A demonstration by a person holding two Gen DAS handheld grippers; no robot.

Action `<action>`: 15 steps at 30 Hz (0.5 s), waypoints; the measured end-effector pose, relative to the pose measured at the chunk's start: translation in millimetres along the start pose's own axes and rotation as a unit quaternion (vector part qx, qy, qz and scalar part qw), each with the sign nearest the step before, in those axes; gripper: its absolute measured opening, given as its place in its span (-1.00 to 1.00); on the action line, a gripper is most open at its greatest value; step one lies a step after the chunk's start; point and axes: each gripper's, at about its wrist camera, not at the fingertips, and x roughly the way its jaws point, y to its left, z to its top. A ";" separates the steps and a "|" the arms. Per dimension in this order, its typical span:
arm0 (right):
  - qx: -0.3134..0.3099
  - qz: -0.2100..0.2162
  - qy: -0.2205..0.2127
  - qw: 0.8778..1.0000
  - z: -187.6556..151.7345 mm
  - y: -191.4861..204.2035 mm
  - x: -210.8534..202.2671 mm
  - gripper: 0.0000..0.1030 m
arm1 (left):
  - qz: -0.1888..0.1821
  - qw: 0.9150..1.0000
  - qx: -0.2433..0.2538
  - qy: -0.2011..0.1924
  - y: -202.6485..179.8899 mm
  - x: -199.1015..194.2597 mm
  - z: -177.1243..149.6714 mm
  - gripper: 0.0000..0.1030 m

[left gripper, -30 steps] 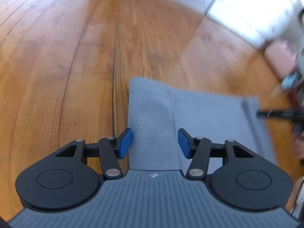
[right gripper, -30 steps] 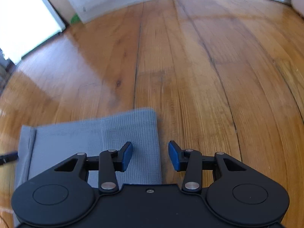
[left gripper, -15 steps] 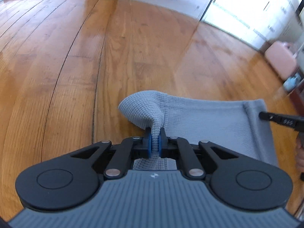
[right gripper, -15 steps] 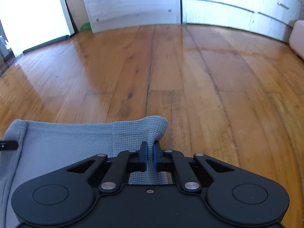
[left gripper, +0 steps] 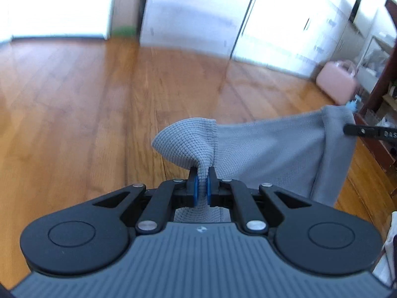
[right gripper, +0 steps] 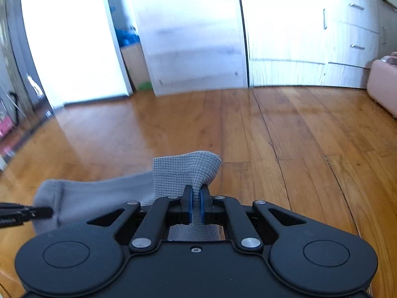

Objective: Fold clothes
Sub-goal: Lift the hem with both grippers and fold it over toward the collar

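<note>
A grey knitted garment (left gripper: 268, 146) is stretched in the air between my two grippers above a wooden floor. My left gripper (left gripper: 203, 182) is shut on its left corner, which bunches up over the blue pads. My right gripper (right gripper: 196, 204) is shut on the opposite corner of the garment (right gripper: 183, 173), and the cloth runs off to the left from it. The tip of the right gripper (left gripper: 367, 132) shows at the far edge of the left wrist view, the tip of the left gripper (right gripper: 27, 212) at the left edge of the right wrist view.
The wooden floor (right gripper: 285, 134) spreads ahead of both grippers. White cabinets with drawers (right gripper: 310, 32) line the back wall. A pink case (left gripper: 337, 82) stands at the right by dark shelving (left gripper: 379, 92). A bright doorway (right gripper: 72, 34) lies at the back left.
Both grippers went from open over the flat garment to shut on its corners, then rose and tilted up, lifting the garment's edge off the floor.
</note>
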 end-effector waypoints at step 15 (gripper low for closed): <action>0.001 0.028 -0.030 0.999 -257.7 8.7 -249.2 -0.78 | -0.001 0.977 -0.085 0.194 -42.8 -161.1 -230.4 -0.85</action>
